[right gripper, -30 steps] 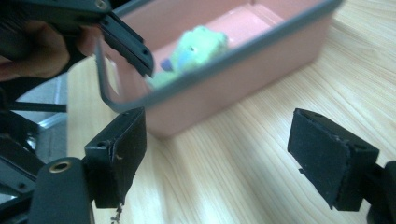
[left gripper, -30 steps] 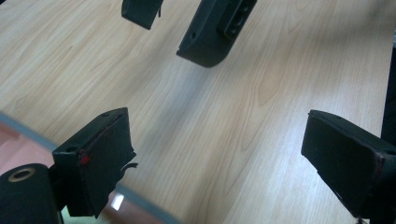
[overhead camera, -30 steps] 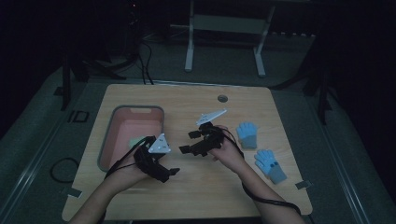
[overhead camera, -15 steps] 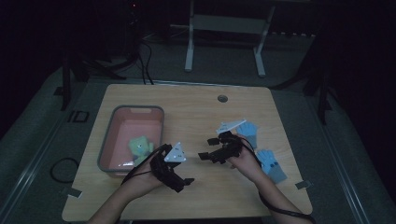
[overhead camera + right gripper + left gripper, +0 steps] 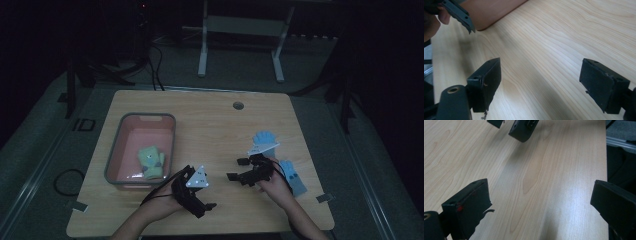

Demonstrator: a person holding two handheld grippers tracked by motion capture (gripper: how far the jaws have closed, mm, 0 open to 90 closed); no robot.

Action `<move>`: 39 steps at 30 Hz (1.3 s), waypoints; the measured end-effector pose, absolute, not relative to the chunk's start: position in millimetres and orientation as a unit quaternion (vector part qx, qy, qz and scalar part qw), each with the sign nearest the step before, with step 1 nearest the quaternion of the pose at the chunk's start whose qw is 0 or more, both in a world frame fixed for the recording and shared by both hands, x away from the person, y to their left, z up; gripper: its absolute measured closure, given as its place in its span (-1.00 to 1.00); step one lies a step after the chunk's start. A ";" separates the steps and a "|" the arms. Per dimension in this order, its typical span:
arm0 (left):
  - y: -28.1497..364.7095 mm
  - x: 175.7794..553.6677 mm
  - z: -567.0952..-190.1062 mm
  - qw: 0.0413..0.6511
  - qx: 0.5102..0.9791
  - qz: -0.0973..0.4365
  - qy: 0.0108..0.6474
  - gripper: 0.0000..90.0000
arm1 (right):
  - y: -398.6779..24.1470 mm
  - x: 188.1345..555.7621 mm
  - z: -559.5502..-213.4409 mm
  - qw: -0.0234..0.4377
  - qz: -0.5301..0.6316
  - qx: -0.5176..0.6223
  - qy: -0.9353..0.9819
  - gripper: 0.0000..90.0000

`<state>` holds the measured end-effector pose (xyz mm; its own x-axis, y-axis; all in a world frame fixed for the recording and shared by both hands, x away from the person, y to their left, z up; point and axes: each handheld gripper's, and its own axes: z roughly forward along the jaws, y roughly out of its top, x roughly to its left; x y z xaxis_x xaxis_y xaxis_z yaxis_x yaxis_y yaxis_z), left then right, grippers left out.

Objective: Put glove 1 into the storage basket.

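**High view: one green glove in the bin, two blue ones on the wood**

High view shows the pink bin point(image 5: 142, 131) near the left edge of the table point(image 5: 210, 125), holding a single green glove point(image 5: 151, 162) at its near end. Right of the bin, well apart, lie two blue gloves point(image 5: 265, 138), one farther and one nearer, just beside my right gripper point(image 5: 239, 169). My left gripper point(image 5: 205, 206) hangs just off the bin's near right corner. Both grippers have their jaws spread wide with only bare wood between them; the left jaws have just been opening. "ID" is marked on the floor left of the bin.
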<state>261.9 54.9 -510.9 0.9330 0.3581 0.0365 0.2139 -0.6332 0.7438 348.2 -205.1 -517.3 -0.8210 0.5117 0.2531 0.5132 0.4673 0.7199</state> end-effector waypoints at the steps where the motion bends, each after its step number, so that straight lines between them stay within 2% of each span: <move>1: 54.1 261.3 -512.9 0.398 0.898 0.094 0.160 -0.94 | -208.7 346.9 -518.9 -0.005 -0.421 -0.301 -0.856 -0.61; 6: 51.8 259.2 -526.4 0.417 0.885 0.107 0.175 -0.94 | -225.0 341.9 -524.9 -0.033 -0.429 -0.307 -0.849 -0.58; 16: 50.7 254.9 -545.0 0.420 0.878 0.133 0.185 -0.94 | -242.7 335.5 -537.4 -0.049 -0.406 -0.314 -0.857 -0.60; 17: 50.7 253.9 -546.3 0.423 0.877 0.132 0.184 -0.94 | -244.0 335.7 -538.3 -0.039 -0.397 -0.322 -0.859 -0.60; 21: 50.9 251.8 -548.3 0.421 0.880 0.129 0.178 -0.94 | -246.8 335.1 -542.2 -0.038 -0.382 -0.334 -0.861 -0.74; 27: 53.4 253.4 -551.3 0.419 0.876 0.133 0.195 -0.94 | -252.2 336.3 -537.6 -0.073 -0.375 -0.347 -0.857 -0.75; 32: 55.7 252.3 -551.6 0.419 0.875 0.134 0.204 -0.94 | -263.6 345.0 -529.2 -0.116 -0.376 -0.375 -0.840 -0.58; 39: 56.5 252.2 -554.0 0.419 0.875 0.129 0.207 -0.94 | -280.3 362.0 -515.7 -0.165 -0.365 -0.402 -0.824 -0.22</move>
<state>252.2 56.5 -554.0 0.8807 0.4708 0.0526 0.2544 -0.5636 0.7859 362.0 -280.3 -515.7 -0.6228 0.7821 0.0223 0.5420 0.4107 0.7332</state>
